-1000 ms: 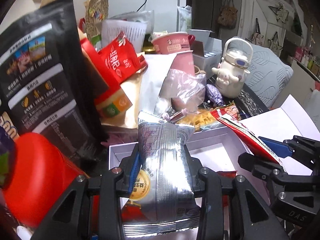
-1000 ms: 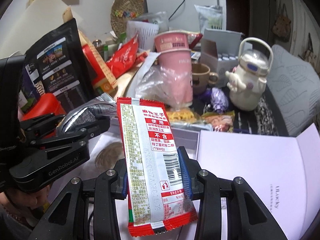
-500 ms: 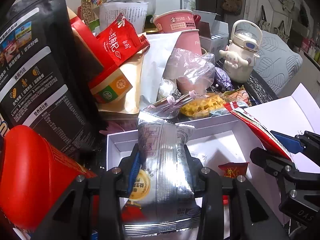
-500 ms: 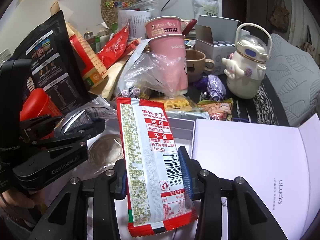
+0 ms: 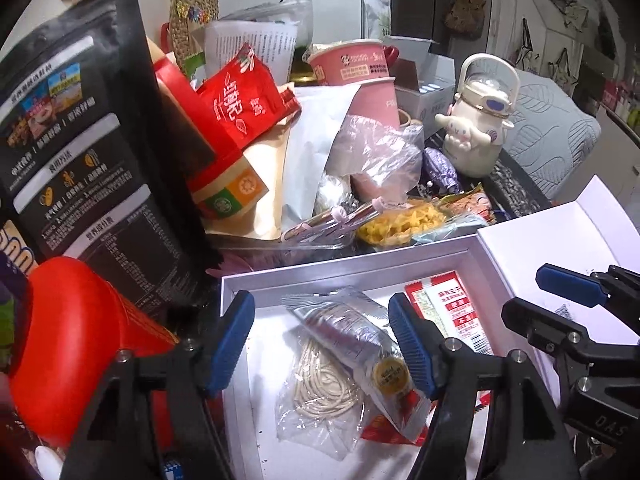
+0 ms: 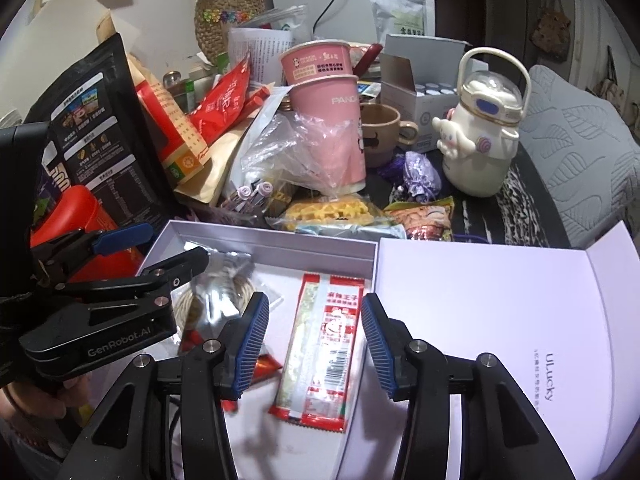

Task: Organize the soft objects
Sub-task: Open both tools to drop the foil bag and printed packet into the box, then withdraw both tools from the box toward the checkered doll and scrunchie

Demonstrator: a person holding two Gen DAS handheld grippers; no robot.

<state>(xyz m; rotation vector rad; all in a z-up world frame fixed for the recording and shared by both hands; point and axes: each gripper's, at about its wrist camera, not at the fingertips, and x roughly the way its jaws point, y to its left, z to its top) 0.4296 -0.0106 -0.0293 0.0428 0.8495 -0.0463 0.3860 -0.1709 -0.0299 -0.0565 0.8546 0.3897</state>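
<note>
Both tools just opened, nothing gripped. Left tool [image 5: 322, 340] astride silver packet [image 5: 352, 332]; right tool [image 6: 310, 346] astride red packet [image 6: 324, 344], long axis near-far. Both packets inside white box [image 6: 272, 246].

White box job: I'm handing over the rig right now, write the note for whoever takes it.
Left tool: open, jaws just opened, silver packet dropped in the white box.
Right tool: open, jaws just opened, red packet lying loose in the box.
Done: both packets in, beside a clear noodle bag.
Left: yellow snack bag and other soft packets behind the box.
</note>
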